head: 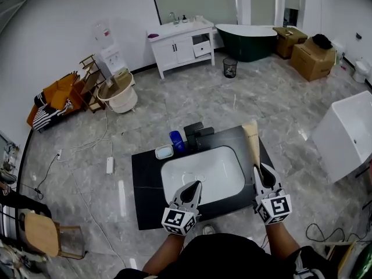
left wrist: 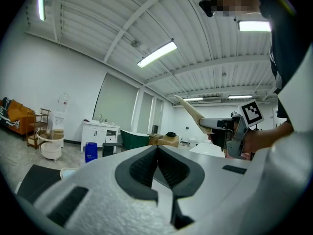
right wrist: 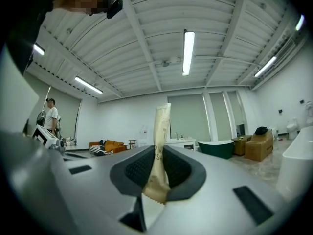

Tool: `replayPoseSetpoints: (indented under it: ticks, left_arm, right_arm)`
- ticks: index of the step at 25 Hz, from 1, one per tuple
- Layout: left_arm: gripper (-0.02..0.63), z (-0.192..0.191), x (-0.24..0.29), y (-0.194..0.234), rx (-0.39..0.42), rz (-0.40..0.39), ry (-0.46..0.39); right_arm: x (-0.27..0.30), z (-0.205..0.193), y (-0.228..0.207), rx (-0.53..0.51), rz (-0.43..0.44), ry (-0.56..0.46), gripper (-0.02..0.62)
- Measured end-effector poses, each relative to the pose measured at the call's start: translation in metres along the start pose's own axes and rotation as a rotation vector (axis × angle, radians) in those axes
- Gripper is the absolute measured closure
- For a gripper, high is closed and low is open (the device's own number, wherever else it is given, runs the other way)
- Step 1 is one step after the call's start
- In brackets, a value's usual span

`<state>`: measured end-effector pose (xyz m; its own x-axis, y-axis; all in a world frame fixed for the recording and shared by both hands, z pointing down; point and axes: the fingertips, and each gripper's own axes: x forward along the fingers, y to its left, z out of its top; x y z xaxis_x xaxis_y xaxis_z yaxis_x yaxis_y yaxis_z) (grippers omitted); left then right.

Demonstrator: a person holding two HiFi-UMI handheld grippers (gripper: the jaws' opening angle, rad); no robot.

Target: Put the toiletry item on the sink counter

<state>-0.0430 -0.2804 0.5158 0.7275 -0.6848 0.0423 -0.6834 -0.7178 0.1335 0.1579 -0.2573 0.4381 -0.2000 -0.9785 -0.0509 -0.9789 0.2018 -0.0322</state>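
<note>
A long beige toiletry tube point(head: 252, 139) stands up from my right gripper point(head: 263, 173), which is shut on its lower end. It hangs over the right edge of the black sink counter point(head: 145, 182), beside the white basin point(head: 203, 173). In the right gripper view the tube point(right wrist: 161, 131) rises between the pads of the right gripper point(right wrist: 157, 173). My left gripper point(head: 194, 188) hovers over the basin's front rim, shut and empty. The left gripper view shows its jaws point(left wrist: 157, 151) closed, with the right gripper point(left wrist: 230, 129) and tube point(left wrist: 190, 110) beyond.
A blue bottle point(head: 176, 140), a soap dish point(head: 164, 151) and black boxes point(head: 197, 132) sit at the counter's far edge. A white freestanding basin point(head: 346, 133) is at right. Farther back are a white vanity point(head: 180, 44), a green bathtub point(head: 247, 39) and cardboard boxes point(head: 314, 58).
</note>
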Motion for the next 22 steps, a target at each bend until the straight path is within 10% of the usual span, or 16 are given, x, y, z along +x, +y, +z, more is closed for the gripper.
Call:
replayPoseSetpoints:
  ticks: [22]
  left_arm:
    - [0.597,-0.012,0.047,0.036,-0.027,0.108,0.024]
  right_arm:
    - [0.077,-0.064,-0.059,-0.01,0.066,0.175,0.54]
